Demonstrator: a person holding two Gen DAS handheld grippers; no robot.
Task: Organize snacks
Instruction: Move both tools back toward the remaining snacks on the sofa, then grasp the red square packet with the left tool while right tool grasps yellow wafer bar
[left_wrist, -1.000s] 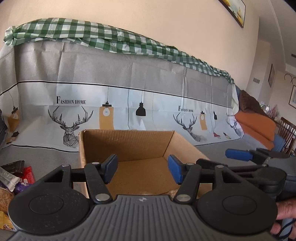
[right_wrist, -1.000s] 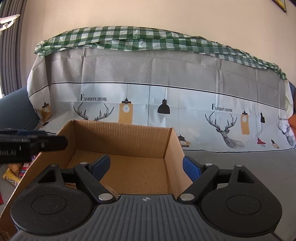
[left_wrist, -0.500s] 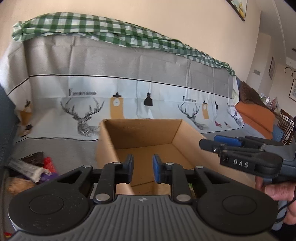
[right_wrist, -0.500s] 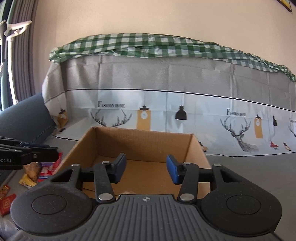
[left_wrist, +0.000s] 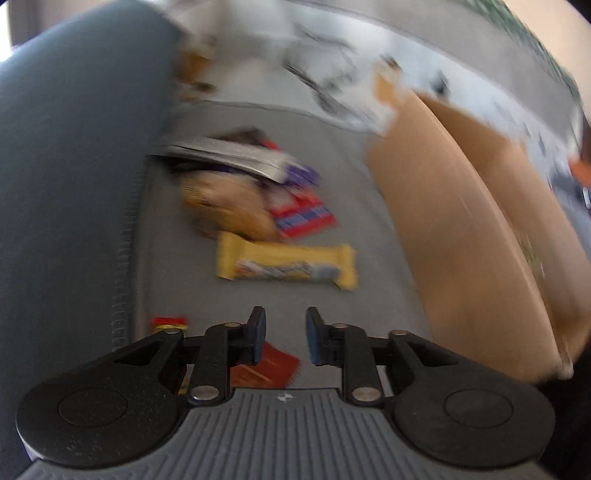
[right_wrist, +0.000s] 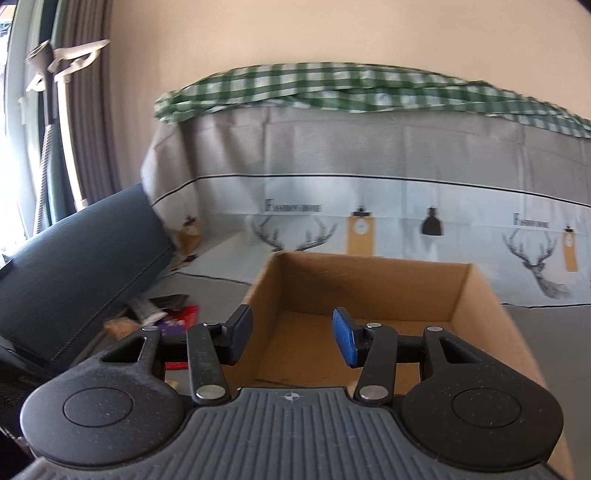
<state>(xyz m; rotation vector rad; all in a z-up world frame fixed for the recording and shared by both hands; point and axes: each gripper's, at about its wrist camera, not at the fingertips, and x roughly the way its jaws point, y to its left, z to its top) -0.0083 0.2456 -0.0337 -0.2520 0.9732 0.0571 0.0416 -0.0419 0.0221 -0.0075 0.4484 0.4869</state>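
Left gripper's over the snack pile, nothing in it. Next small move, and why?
Probably ease the left gripper forward onto the yellow bar. Its jaws, which have just been opening a little, stand narrowly apart with nothing between them. The bar lies alone just ahead, clear of the pile, beside the cardboard box.

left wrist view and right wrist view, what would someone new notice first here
In the left wrist view, a yellow snack bar lies on the grey seat just ahead of the left tool, with a jumble of other wrappers behind it near the blue cushion. In the right wrist view, an open cardboard box fills the middle beyond the right tool, backed by a deer-print cover topped with green checked cloth.
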